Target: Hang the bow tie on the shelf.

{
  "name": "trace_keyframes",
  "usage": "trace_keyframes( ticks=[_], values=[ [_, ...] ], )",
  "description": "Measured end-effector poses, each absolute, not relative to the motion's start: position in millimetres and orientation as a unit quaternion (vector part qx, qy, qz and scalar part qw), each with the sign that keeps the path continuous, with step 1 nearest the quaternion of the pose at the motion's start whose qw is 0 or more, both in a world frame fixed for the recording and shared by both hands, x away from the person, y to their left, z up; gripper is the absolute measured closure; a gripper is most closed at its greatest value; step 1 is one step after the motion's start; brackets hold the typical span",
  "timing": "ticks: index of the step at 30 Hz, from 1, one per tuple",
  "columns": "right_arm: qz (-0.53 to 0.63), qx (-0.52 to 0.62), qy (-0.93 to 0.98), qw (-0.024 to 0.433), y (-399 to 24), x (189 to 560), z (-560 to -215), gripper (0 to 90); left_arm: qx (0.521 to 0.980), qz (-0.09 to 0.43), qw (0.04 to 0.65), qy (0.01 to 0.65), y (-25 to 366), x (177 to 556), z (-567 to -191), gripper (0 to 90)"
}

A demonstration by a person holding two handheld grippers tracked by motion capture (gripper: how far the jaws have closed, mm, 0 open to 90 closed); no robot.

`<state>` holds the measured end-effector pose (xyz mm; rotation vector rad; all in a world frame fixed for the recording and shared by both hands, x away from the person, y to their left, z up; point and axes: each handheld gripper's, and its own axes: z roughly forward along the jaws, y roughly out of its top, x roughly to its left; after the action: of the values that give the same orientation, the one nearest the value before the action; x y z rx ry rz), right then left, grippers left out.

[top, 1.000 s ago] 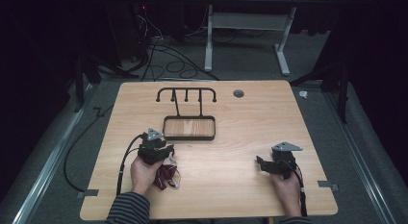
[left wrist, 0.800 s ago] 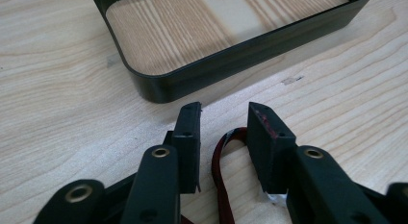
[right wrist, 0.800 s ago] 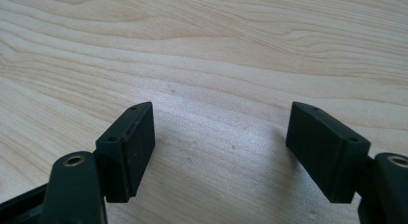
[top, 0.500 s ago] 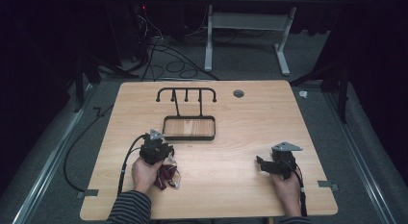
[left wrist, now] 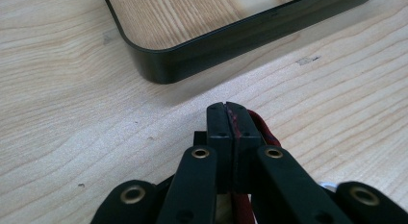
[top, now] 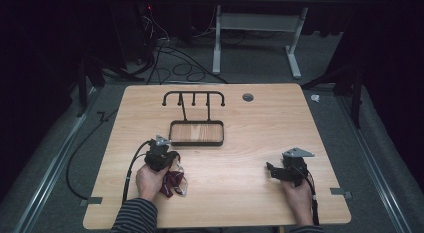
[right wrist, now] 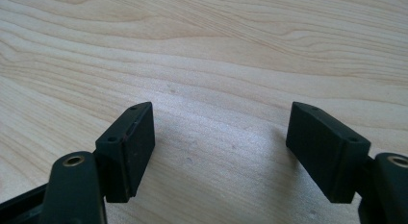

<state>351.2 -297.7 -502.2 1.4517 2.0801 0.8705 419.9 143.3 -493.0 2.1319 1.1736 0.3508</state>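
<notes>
The left gripper (top: 161,154) sits near the front left of the worktop (top: 250,128), just in front of the black tray (top: 196,133), and its jaws have just been closing. In the left gripper view the gripper (left wrist: 226,119) has its pads pressed together on a thin dark red strap (left wrist: 257,124), which shows as a red line in the seam between them and curves out to the right side of the jaws. From above, the rest of the strap (top: 172,182) lies bunched on the wood beside the left hand (top: 148,177), with a bit of white at its edge. The tray has a wooden floor and a black rim (left wrist: 250,34); a black rack (top: 193,98) with hooks stands behind it. The right gripper (top: 280,170) rests at the front right, well apart from the strap, held by the right hand (top: 298,199). In its own view the right gripper (right wrist: 219,137) has its jaws spread wide over bare wood, with nothing between them.
</notes>
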Motion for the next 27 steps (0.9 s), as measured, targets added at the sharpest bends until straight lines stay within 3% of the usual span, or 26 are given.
trace_keyframes(
  ticks=[27],
  values=[
    [0.315,0.532,0.751,0.231,-297.9,352.3,-502.2,28.6,0.781,0.139,0.412,0.448,166.6,393.1,-449.9,89.7]
  ],
)
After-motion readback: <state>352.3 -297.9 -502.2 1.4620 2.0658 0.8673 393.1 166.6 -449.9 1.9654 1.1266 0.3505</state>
